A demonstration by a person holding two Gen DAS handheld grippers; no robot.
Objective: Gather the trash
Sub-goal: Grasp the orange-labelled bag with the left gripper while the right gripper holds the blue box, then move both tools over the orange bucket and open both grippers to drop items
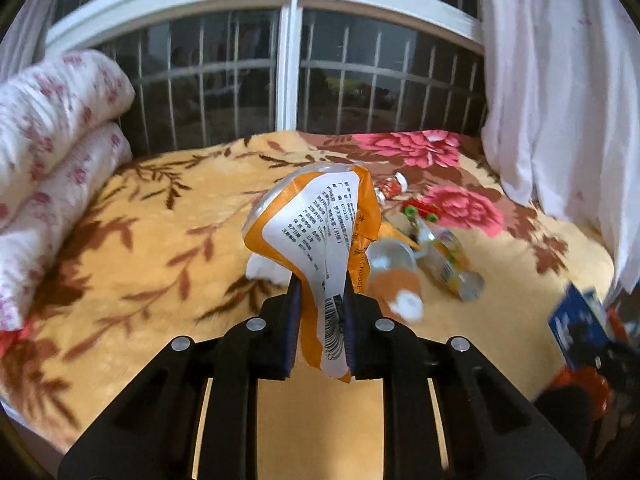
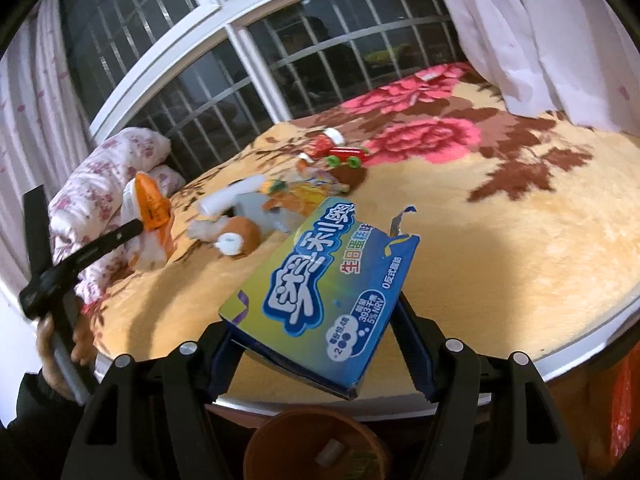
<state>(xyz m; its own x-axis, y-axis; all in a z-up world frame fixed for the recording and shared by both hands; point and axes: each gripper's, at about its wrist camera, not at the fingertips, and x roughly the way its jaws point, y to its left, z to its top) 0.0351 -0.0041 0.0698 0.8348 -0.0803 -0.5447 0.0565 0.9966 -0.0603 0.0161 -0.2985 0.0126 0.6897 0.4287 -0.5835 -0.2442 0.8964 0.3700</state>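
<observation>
My left gripper point(image 1: 320, 304) is shut on an orange and white plastic wrapper point(image 1: 316, 232) and holds it up above the bed; it also shows in the right wrist view point(image 2: 150, 204) at the left. My right gripper point(image 2: 316, 344) is shut on a torn blue snack box point(image 2: 320, 292), held over the bed's near edge; the box also shows in the left wrist view point(image 1: 578, 322) at the right. More trash lies mid-bed: a crumpled clear bottle point(image 1: 390, 260), a shiny wrapper point(image 1: 452, 264), a white tissue roll point(image 2: 232, 198).
A brown bin point(image 2: 316, 440) sits below the bed edge under my right gripper. A small plush toy point(image 2: 236, 236) and a red toy car point(image 2: 346, 156) lie on the floral blanket point(image 2: 500, 240). Folded quilts point(image 1: 48, 168) are stacked at the left. A barred window and curtains stand behind.
</observation>
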